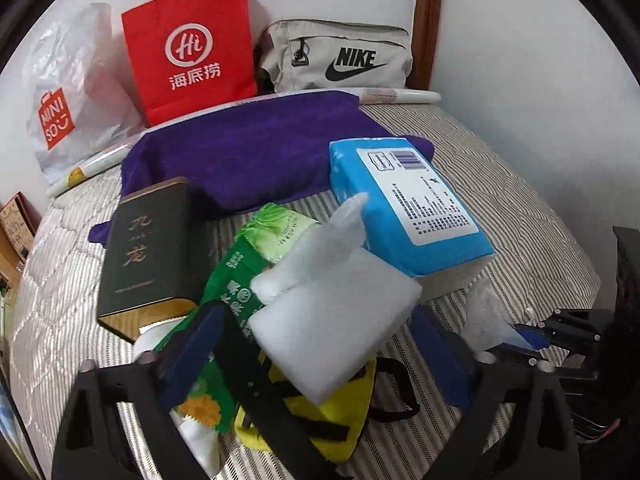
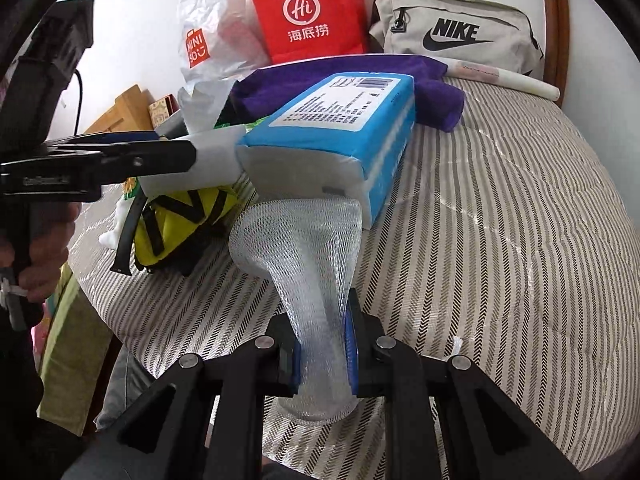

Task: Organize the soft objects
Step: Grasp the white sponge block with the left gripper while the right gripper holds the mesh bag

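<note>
A white foam net sleeve point(image 2: 304, 256) is pinched at its narrow end by the right gripper point(image 2: 322, 344), whose blue pads are pressed against both sides of the mesh while the flared end is left resting against the foot of a blue tissue pack point(image 2: 340, 136); the hold at the tip looks chosen so that the limp sleeve can be drawn clear of the heap. The left gripper point(image 1: 316, 344) is held with its jaws spread on either side of a white foam block point(image 1: 332, 320), the pads not seen to be pressing on it, so the block is judged not yet gripped (in the right wrist view one finger is seen lying level over the block's top). The soft things are kept bunched near the edge of the striped mattress point(image 2: 500, 220): the foam block on a yellow pouch point(image 1: 348, 432) with black straps, a green snack packet point(image 1: 236, 280) beside it, a purple towel point(image 1: 256, 148) behind. A dark box point(image 1: 148, 256) is propped beside the heap. A red paper bag point(image 1: 188, 48), a white plastic bag point(image 1: 72, 92) and a grey Nike bag point(image 1: 340, 56) are stood along the wall, probably as receptacles for the sorting.
</note>
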`<state>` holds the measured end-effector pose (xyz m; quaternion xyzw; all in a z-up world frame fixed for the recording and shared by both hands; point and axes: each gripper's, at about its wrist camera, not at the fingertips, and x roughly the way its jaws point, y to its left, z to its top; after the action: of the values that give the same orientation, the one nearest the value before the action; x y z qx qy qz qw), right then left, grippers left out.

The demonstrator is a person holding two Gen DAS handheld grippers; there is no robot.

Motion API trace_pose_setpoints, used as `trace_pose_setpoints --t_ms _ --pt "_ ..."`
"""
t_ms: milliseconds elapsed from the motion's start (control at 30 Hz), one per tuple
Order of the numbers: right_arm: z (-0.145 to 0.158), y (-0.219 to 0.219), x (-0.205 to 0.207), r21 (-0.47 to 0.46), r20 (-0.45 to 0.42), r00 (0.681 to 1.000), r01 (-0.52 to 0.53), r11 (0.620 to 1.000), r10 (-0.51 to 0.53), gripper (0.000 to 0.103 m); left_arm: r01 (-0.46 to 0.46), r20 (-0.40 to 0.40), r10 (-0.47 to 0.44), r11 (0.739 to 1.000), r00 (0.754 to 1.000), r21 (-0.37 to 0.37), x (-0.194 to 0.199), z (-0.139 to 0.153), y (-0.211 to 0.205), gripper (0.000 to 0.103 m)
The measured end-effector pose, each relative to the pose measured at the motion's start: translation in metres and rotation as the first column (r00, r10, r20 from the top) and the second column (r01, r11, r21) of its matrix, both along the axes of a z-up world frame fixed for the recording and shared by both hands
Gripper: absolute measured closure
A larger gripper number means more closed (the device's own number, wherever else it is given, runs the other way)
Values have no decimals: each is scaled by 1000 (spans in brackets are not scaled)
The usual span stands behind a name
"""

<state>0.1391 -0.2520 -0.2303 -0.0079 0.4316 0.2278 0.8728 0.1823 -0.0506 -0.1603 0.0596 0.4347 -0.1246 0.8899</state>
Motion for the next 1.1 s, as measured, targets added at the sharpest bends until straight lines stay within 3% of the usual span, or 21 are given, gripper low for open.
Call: trace_pose_setpoints --t_ms 67,200,467,633,933,1100 --pt "0 1 2 -1 -4 1000 -4 1000 4 86 12 -12 -12 1000 1000 7 2 -4 -2 27" --pt "0 2 4 -7 -8 1000 -4 1000 4 86 21 14 -21 1000 1000 9 -2 -4 -3 32" --pt "5 9 3 -42 -3 1000 -1 999 1 86 -15 57 19 997 998 -75 -19 18 19 32" --pt "11 16 1 -46 -1 1000 -12 999 12 86 -20 54 29 986 998 -166 -37 26 41 32" --pt "22 30 -2 -87 4 1000 -21 996 22 86 -83 95 107 970 990 -227 -43 42 75 32" --pt "32 35 -1 -91 5 1000 -18 996 19 86 -111 112 138 968 984 -225 -42 52 88 32"
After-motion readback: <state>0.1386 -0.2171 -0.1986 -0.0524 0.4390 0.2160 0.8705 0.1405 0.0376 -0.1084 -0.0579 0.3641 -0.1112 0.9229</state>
